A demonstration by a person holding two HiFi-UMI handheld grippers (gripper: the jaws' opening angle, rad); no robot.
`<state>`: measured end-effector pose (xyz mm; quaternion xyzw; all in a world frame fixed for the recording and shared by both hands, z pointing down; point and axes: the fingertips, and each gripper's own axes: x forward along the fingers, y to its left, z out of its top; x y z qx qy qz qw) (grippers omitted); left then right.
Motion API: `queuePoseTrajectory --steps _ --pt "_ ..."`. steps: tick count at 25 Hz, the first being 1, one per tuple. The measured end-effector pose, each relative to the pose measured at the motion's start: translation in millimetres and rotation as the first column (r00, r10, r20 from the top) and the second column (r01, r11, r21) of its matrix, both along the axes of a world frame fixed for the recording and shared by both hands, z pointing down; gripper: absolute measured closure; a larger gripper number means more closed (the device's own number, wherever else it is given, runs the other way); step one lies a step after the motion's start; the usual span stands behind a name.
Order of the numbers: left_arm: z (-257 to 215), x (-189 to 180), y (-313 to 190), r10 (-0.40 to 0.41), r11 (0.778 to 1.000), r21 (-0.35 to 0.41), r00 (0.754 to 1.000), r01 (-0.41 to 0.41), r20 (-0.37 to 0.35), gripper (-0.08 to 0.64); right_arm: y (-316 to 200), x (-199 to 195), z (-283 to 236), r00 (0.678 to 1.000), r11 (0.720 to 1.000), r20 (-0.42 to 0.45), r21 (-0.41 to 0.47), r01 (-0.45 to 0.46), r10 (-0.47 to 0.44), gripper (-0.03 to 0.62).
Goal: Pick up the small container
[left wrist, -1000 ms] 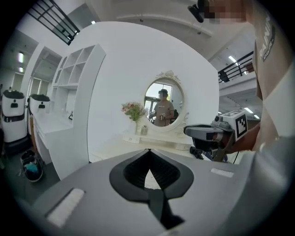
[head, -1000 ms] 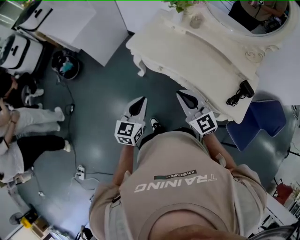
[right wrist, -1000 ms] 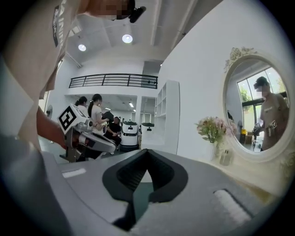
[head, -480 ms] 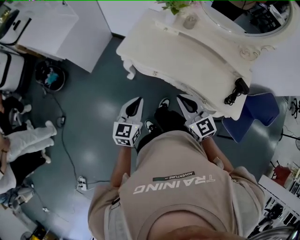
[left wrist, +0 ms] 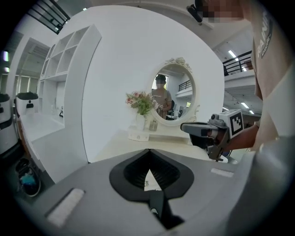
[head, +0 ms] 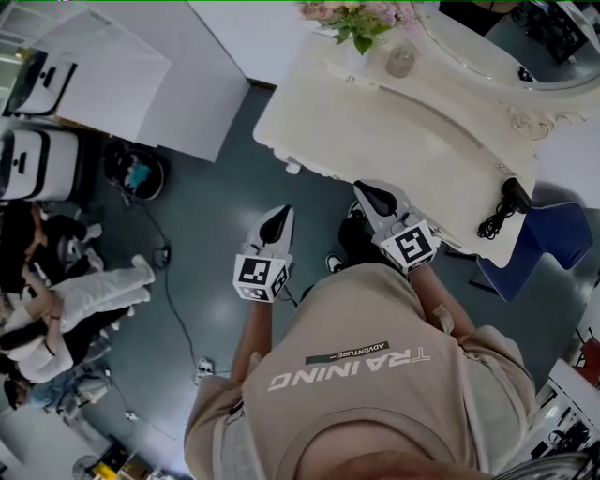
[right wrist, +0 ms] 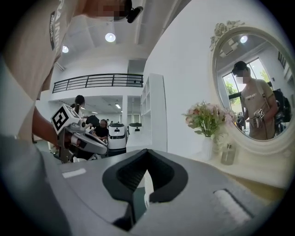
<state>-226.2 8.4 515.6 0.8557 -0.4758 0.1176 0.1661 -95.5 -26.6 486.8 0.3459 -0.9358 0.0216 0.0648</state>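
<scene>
The bench is cream and the floor dark blue-grey. The left tongs and right tongs are grey and black. Each cube is white with black squares. The flowers are pink with green leaves. The container is pale grey, the shirt beige with white lettering, the chair blue.

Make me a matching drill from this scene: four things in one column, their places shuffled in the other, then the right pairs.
Things
1 small container
2 black corded device
3 left tool
4 right tool

Places
A over the dark floor, off the table
B at the table's front edge
C beside the flower vase
D at the table's right-hand end in the head view

Pairs: 1-C, 2-D, 3-A, 4-B
</scene>
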Motion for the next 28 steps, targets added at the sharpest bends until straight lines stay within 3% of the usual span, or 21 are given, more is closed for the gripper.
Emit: queuePoseTrajectory --steps 3,6,12,20,28 --pt "-10.8 -1.4 -44.1 0.025 1.0 0.012 0.998 -0.026 0.053 0.545 -41.0 3.0 -6.2 1.0 0.999 0.016 0.045 -0.017 0.017 0.589" --pt "-27.4 10.9 -88.6 0.038 0.998 0.048 0.994 -0.044 0.106 0.544 -79.0 20.2 -1.2 0.996 0.997 0.061 -0.001 -0.071 0.071 0.589" --pt "-48.8 62.0 -141.6 0.113 0.99 0.08 0.991 -0.119 0.072 0.545 -130.3 60.2 -7.1 0.981 0.987 0.114 -0.028 -0.156 0.158 0.589" --pt "-25.1 110.9 -159.7 0.271 0.961 0.021 0.954 -0.276 0.13 0.544 -133.9 94.5 9.9 0.965 0.97 0.119 -0.093 -0.225 0.235 0.589" --pt "-22.7 134.0 -199.5 0.325 0.943 0.04 0.94 -0.33 0.103 0.544 -136.2 119.4 11.0 0.938 0.942 0.105 -0.09 -0.323 0.332 0.589"
